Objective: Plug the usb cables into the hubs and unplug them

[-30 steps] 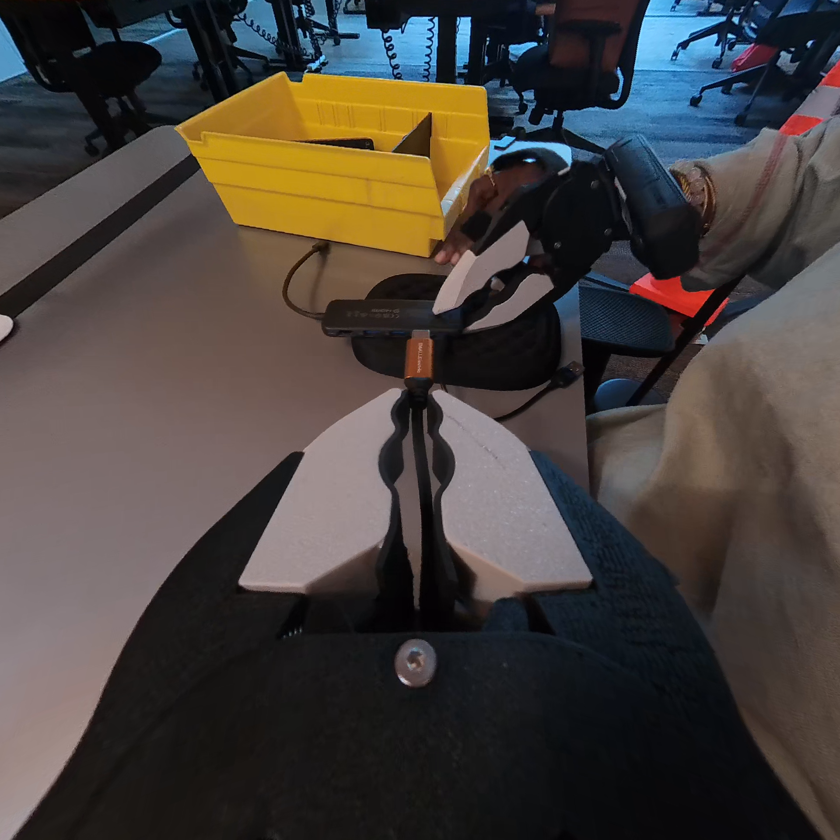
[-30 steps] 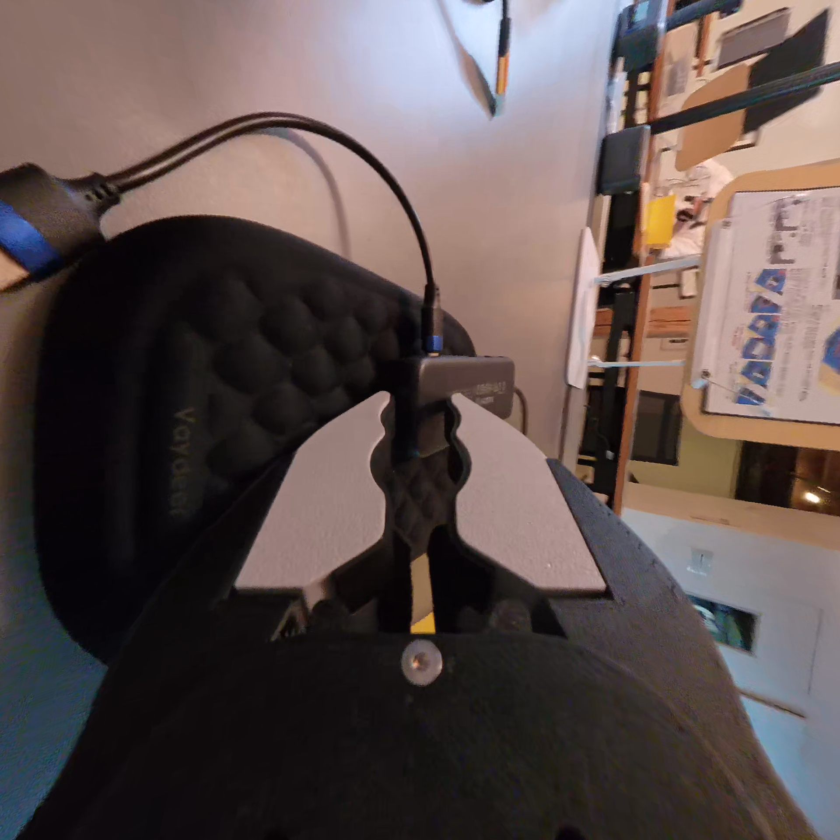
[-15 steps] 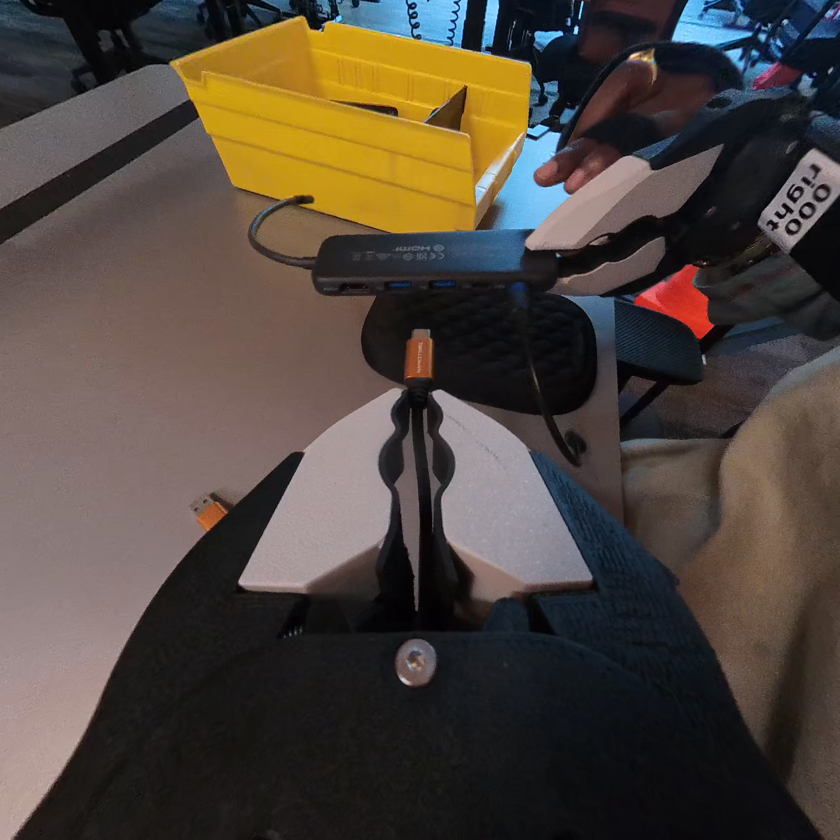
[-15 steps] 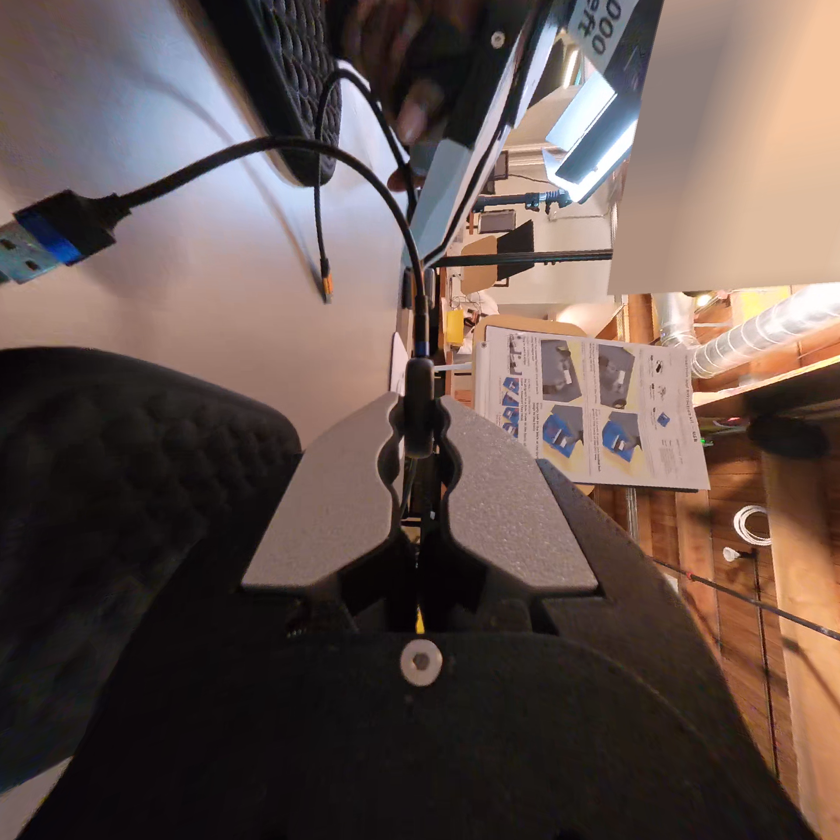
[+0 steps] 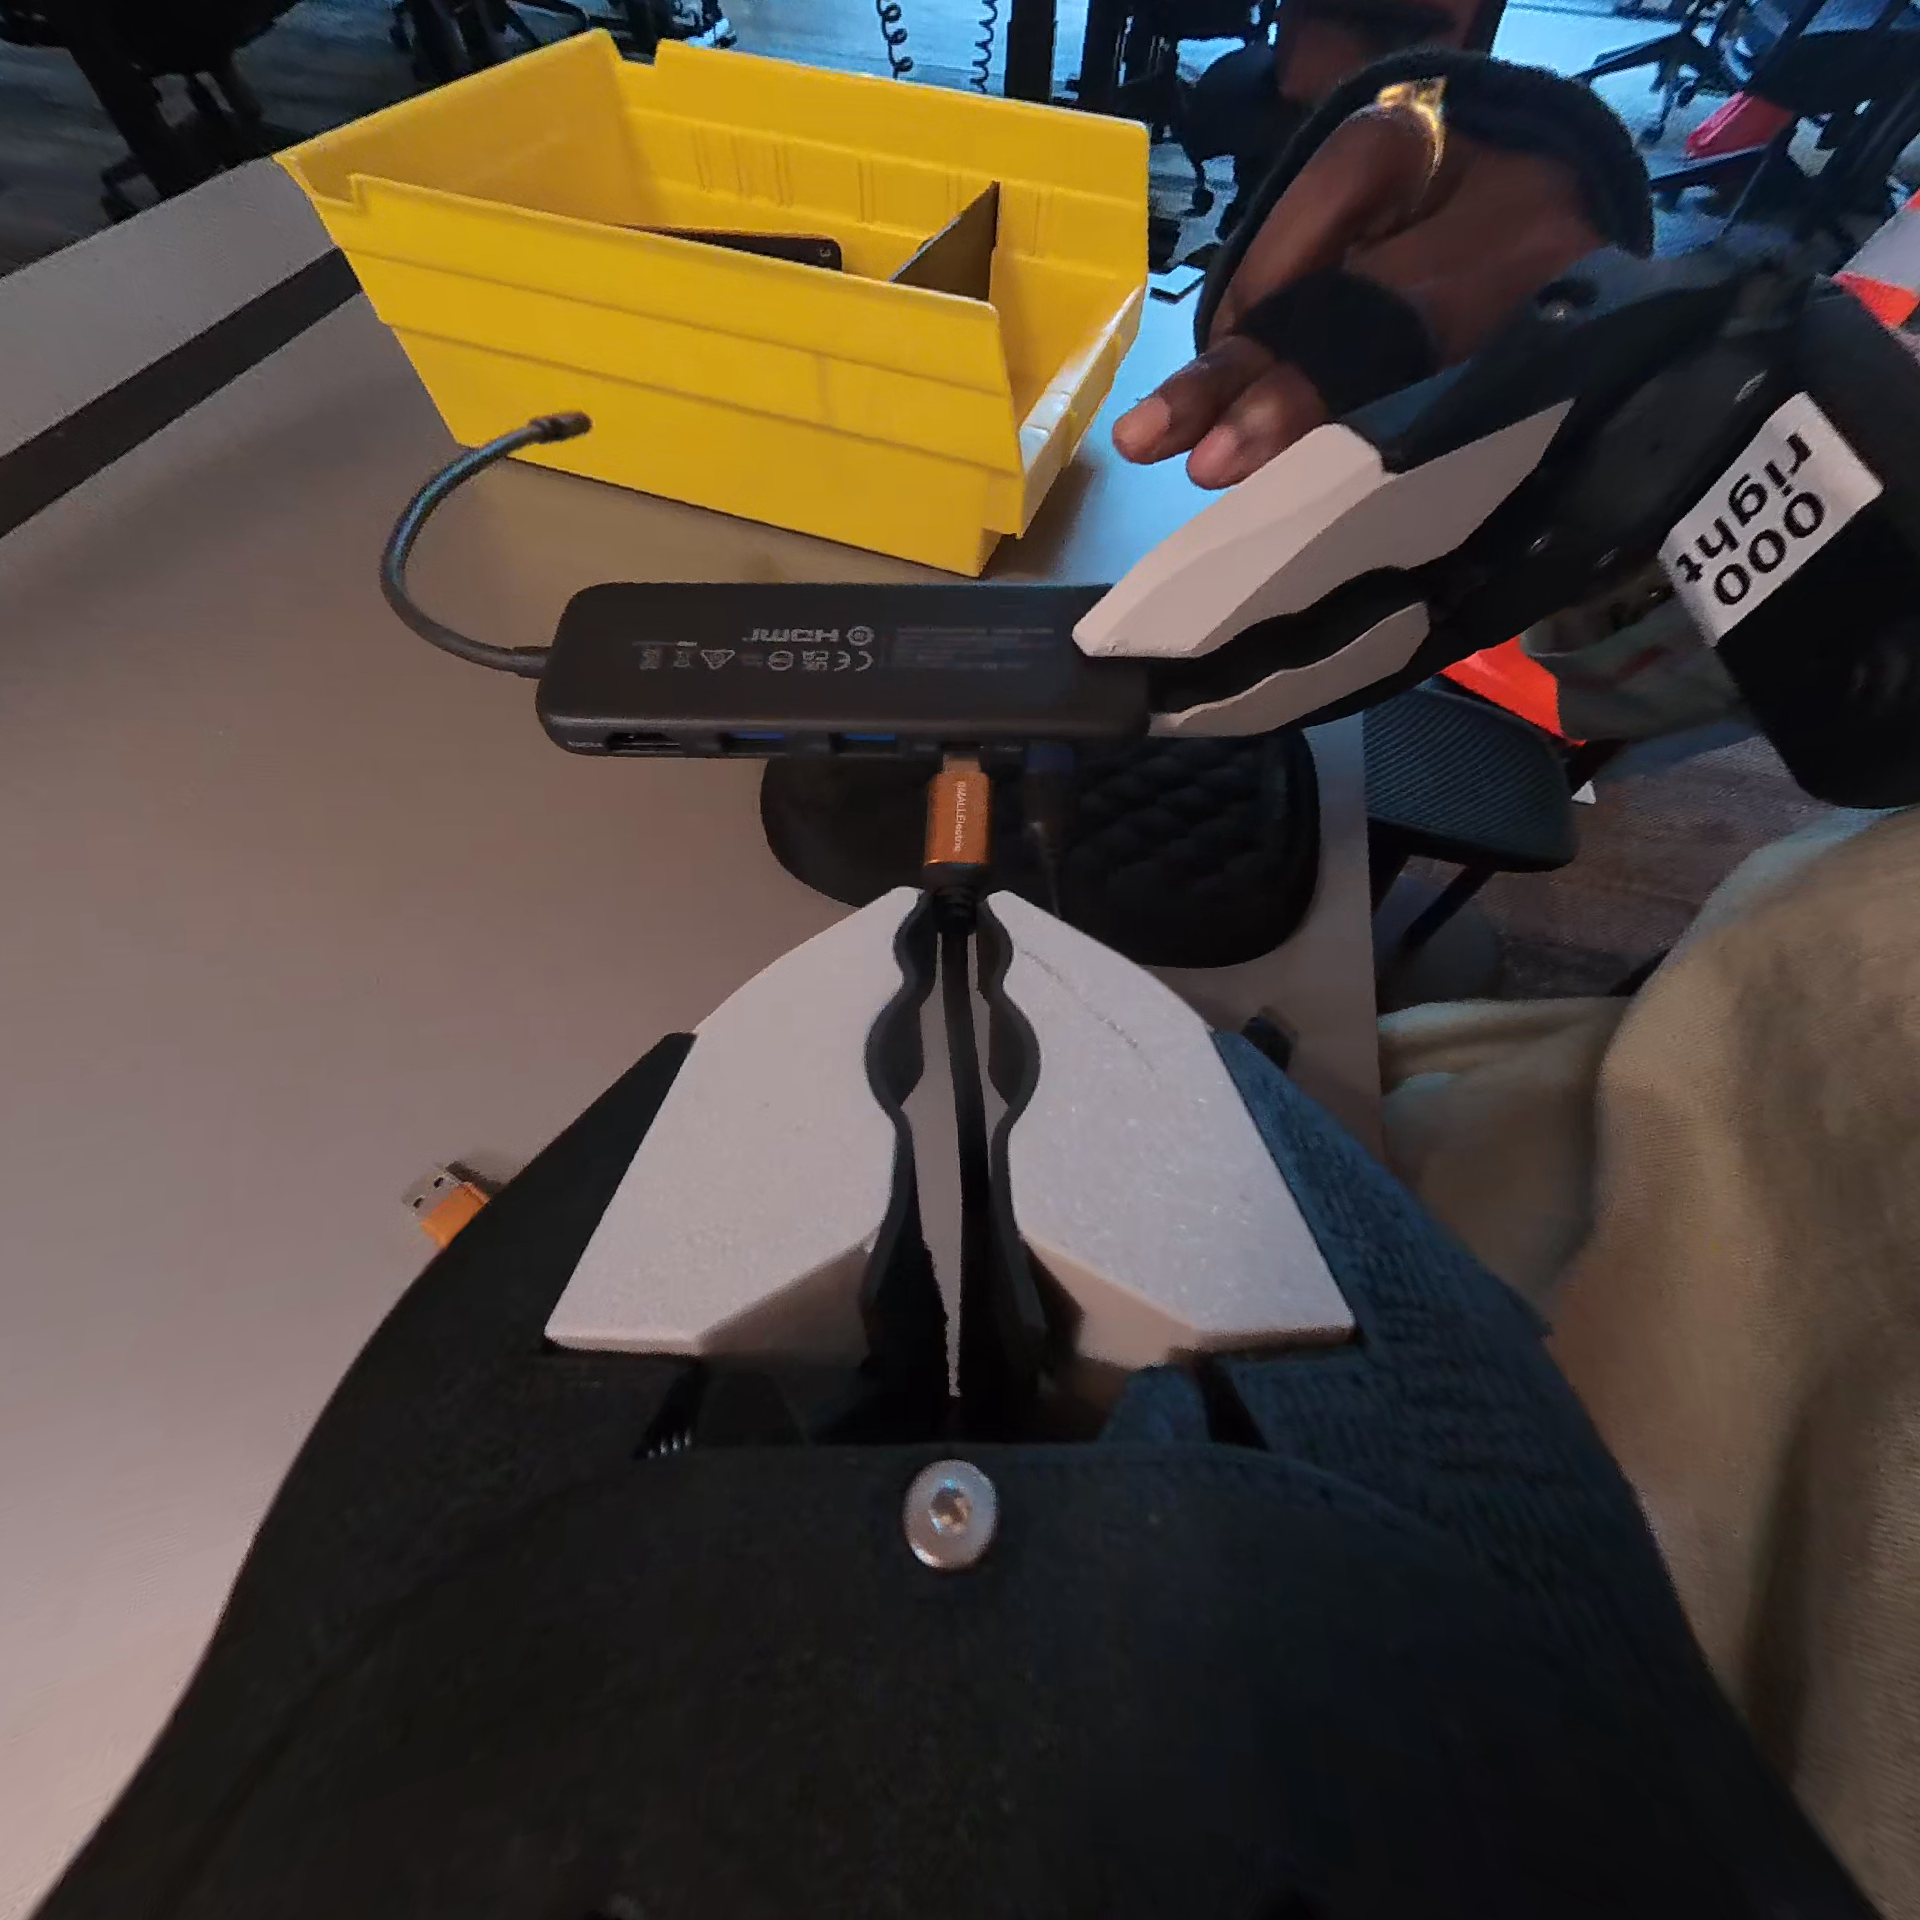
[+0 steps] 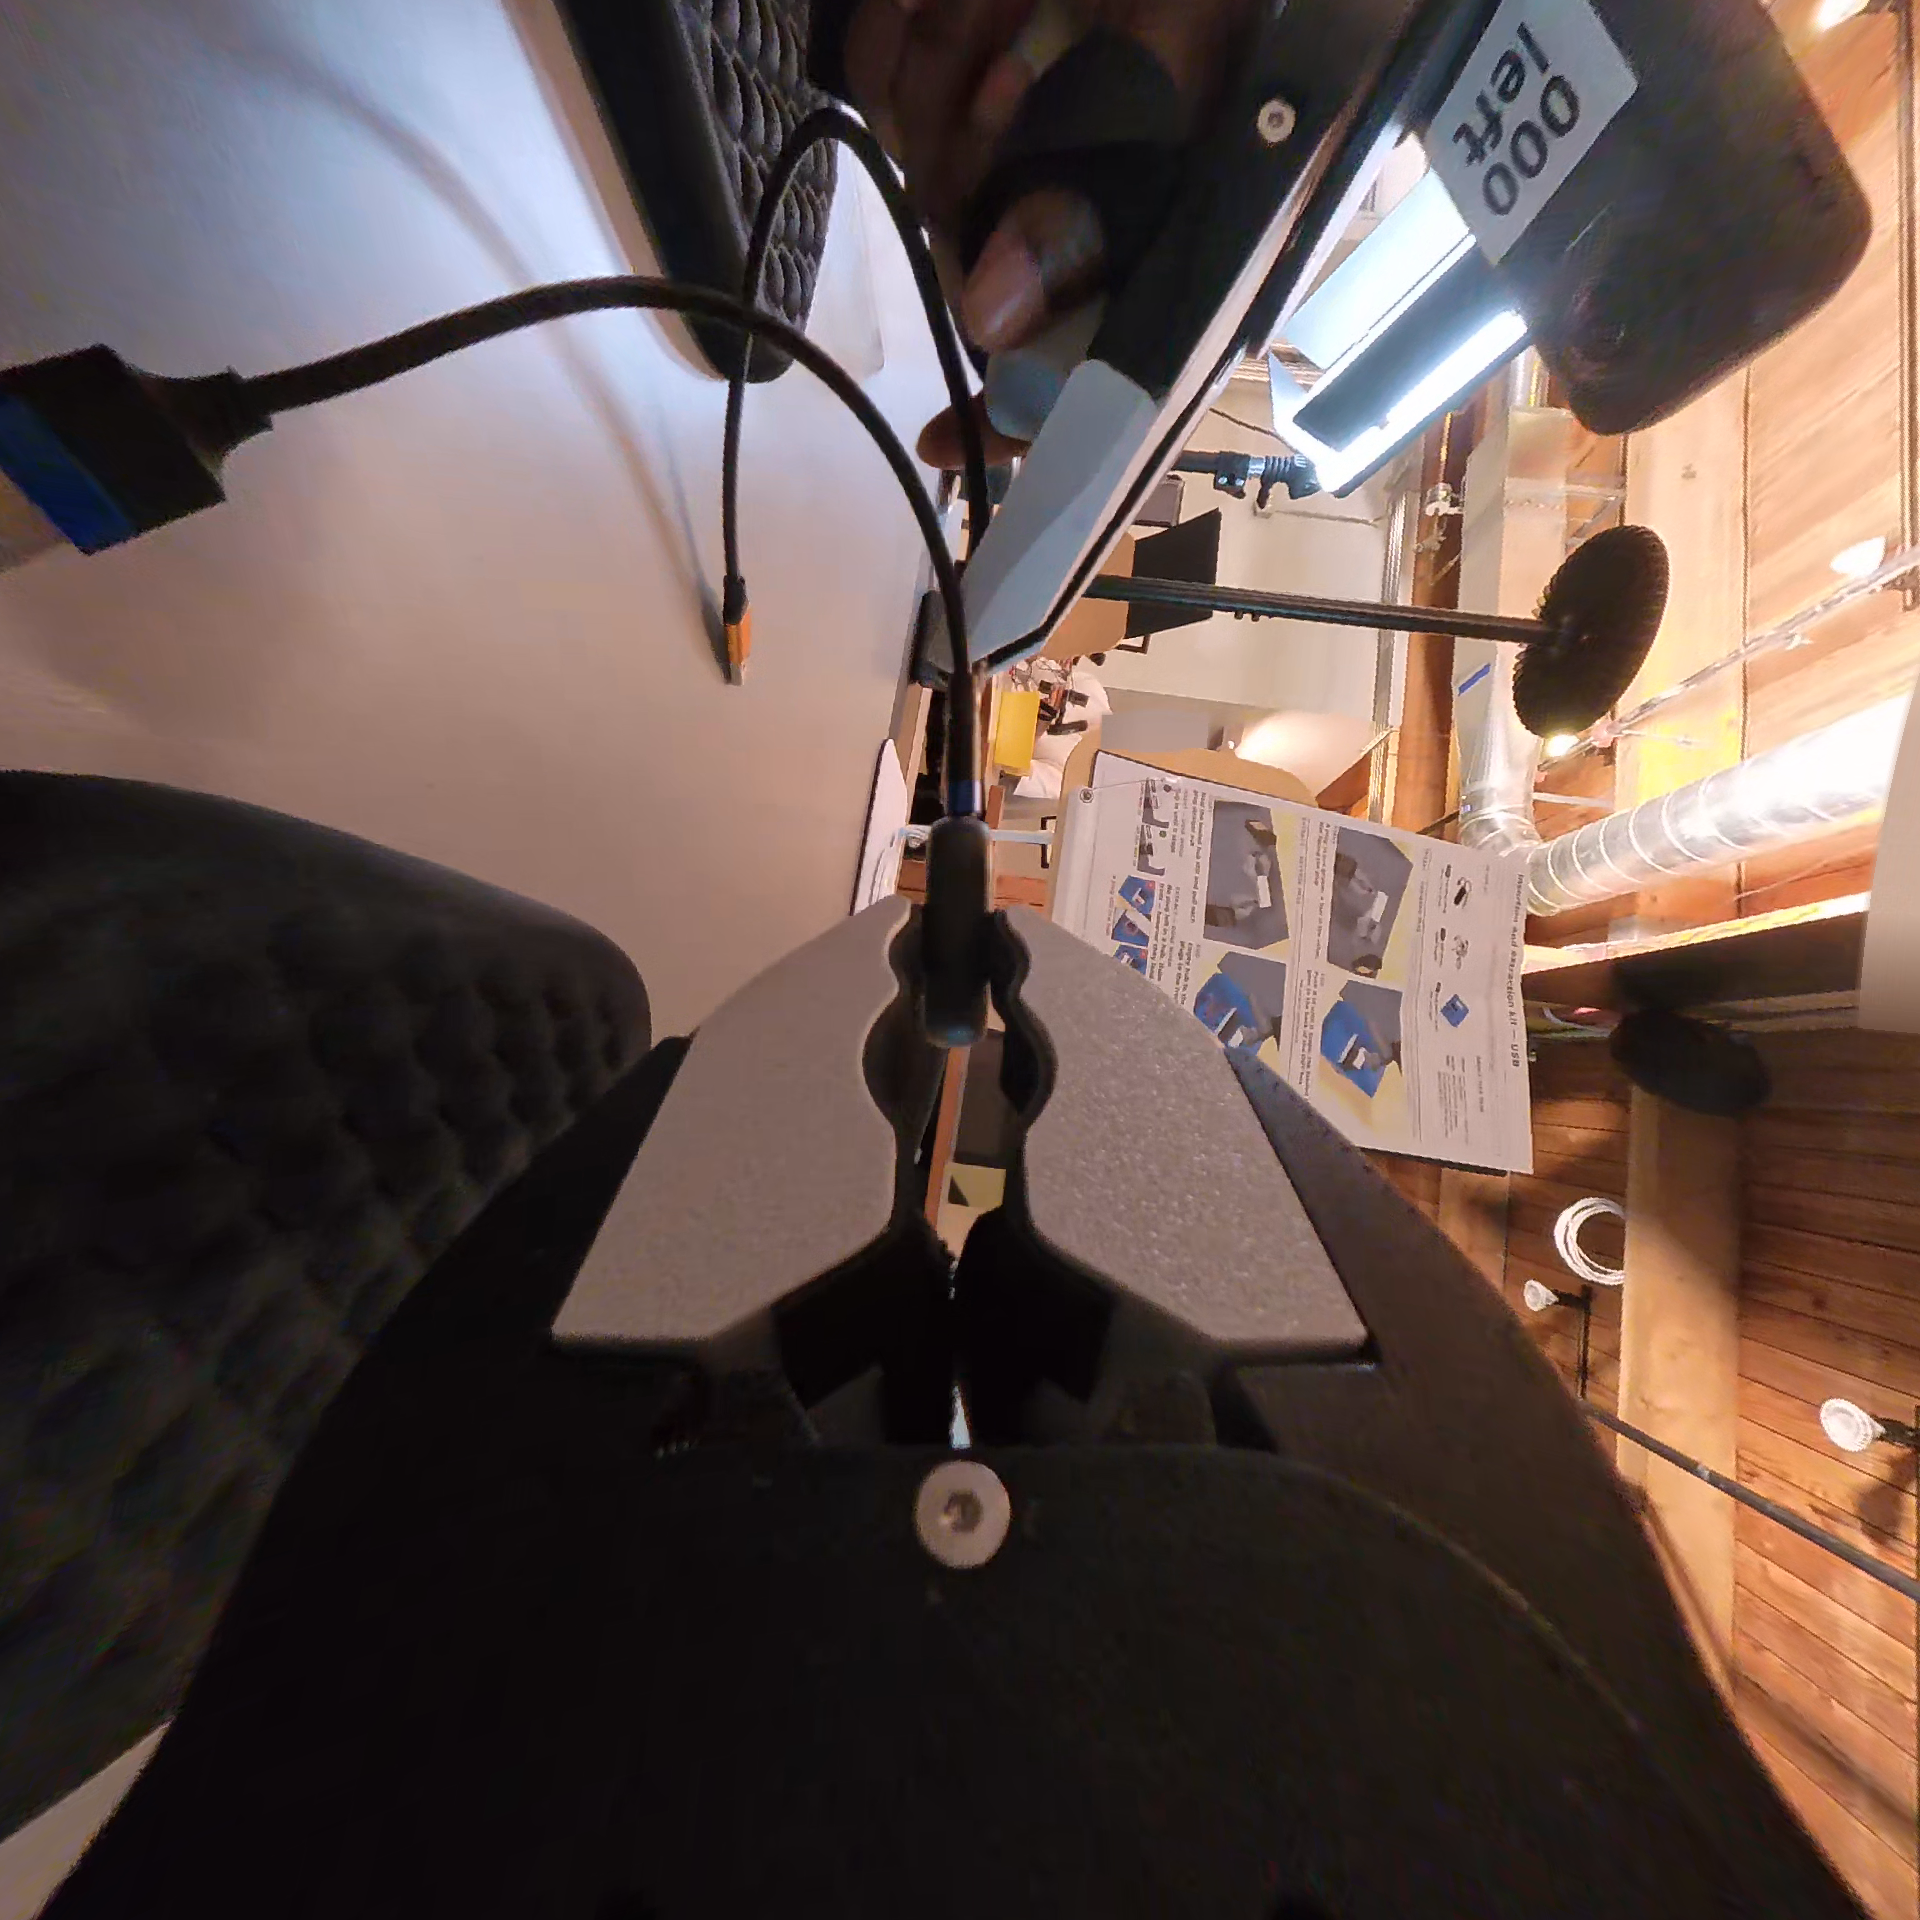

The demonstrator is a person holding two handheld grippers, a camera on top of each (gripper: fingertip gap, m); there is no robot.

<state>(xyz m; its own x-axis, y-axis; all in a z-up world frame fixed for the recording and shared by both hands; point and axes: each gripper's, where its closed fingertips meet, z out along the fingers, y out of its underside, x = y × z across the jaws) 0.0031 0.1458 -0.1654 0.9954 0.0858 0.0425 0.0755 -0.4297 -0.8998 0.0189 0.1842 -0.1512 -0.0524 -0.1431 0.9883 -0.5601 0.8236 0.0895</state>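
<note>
Grey tabletop (image 5: pixel 260 831) below; right claw (image 5: pixel 1127 675) pinches the hub (image 5: pixel 831 665) in the air, left claw (image 5: pixel 951 914) pinches the cable with its orange plug (image 5: pixel 956 821) at a port. Push straight, hub steady.

Yellow bin (image 5: pixel 727 343) with a dark divider, on the grey desk (image 5: pixel 208 831) beyond the tongs; black quilted pad (image 5: pixel 1174 831) just ahead.

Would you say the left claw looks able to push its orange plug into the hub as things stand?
Probably yes. The left claw holds the orange plug with its tip at a port on the hub, which the right claw holds above the table. Nothing lies between them.
</note>
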